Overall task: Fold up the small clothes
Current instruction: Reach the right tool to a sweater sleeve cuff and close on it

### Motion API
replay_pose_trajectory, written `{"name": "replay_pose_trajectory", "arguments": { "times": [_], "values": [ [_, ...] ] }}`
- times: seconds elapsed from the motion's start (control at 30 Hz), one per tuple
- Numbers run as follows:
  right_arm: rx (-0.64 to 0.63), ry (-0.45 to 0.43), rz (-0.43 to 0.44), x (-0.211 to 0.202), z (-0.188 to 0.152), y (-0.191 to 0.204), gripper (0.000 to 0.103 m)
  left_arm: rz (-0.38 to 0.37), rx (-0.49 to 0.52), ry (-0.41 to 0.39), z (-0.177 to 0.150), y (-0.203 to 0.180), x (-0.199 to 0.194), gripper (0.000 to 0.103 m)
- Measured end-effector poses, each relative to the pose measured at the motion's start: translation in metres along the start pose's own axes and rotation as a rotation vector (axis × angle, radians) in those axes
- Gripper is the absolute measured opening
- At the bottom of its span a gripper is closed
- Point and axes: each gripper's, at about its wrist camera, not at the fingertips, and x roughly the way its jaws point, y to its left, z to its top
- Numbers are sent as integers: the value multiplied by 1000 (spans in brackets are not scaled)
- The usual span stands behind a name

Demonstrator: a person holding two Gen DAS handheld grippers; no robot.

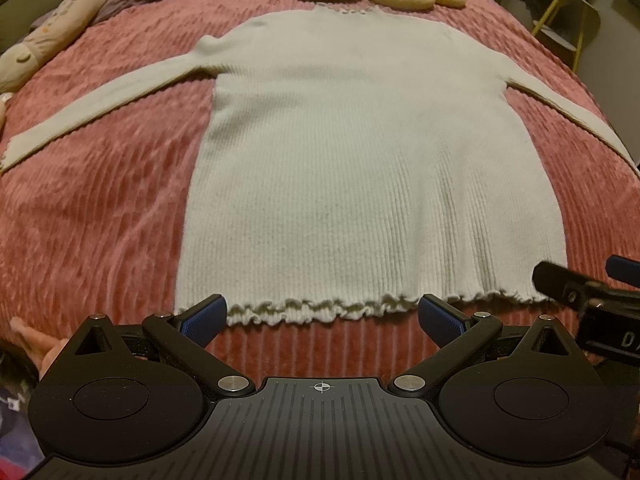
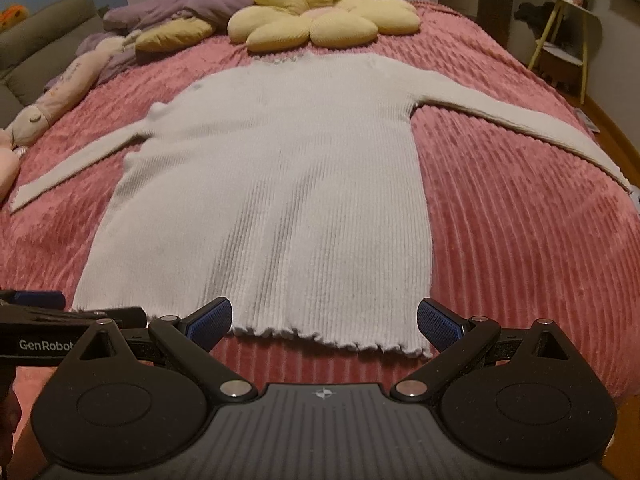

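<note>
A cream ribbed sweater (image 1: 344, 152) (image 2: 276, 188) lies flat on the pink bedspread (image 1: 92, 208) (image 2: 520, 232), both sleeves spread out, its ruffled hem nearest me. My left gripper (image 1: 323, 317) hovers open just short of the hem, blue pads wide apart with nothing between them. My right gripper (image 2: 325, 319) is open too, at the hem's right half, holding nothing. In the left wrist view the right gripper (image 1: 588, 292) shows at the right edge by the hem's corner. In the right wrist view the left gripper (image 2: 52, 312) shows at the left edge.
A yellow flower-shaped cushion (image 2: 316, 16) lies beyond the sweater's collar. A long plush toy (image 2: 60, 92) and purple bedding (image 2: 192, 6) lie at the far left. A small yellow-legged side table (image 2: 568, 28) stands beside the bed on the right. A grey sofa (image 2: 36, 40) is at far left.
</note>
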Motion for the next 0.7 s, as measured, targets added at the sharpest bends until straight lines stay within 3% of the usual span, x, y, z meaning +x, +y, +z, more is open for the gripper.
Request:
{"name": "replay_pose_trajectory", "arguments": {
  "times": [0.17,0.5,0.7],
  "values": [
    [8,-68,28,-2,-3,-7,99,8,0,14,1,-1,3,103],
    [81,29,137,14,-2,-19,99,8,-3,34,4,-3,10,103],
    [211,15,278,23,-2,-43,99,-10,-14,41,10,-2,15,103]
  ]
}}
